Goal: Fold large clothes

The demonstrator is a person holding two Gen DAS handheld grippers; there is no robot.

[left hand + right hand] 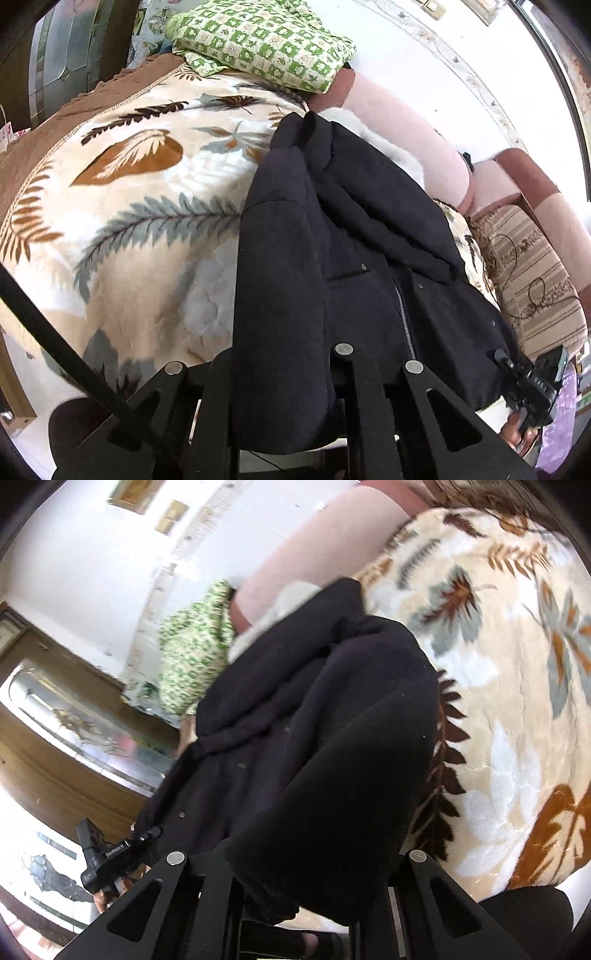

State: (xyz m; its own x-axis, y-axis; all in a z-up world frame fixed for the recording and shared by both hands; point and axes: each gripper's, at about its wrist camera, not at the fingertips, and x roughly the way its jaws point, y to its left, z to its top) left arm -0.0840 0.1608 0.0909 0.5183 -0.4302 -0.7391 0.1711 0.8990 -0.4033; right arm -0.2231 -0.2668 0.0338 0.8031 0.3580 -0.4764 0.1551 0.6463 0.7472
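A dark navy jacket point(369, 229) with a zipper, snap studs and a white fleecy collar lies on a bed covered by a cream blanket with a leaf print point(129, 206). In the left wrist view a thick fold of the jacket's hem runs down between the jaws of my left gripper point(284, 398), which is shut on it. The fabric hides the fingertips. In the right wrist view my right gripper point(295, 886) is likewise shut on a bunched fold of the jacket point(332, 738), lifted off the blanket point(498, 701). Each view shows the other gripper's body at the jacket's far edge.
A green checked cloth point(266, 40) lies at the head of the bed beside a pink padded headboard point(406, 122). A striped cushion point(535, 266) sits on the right. A wooden cabinet with glass doors point(74, 716) stands beyond the bed. A black rod point(55, 343) crosses the lower left.
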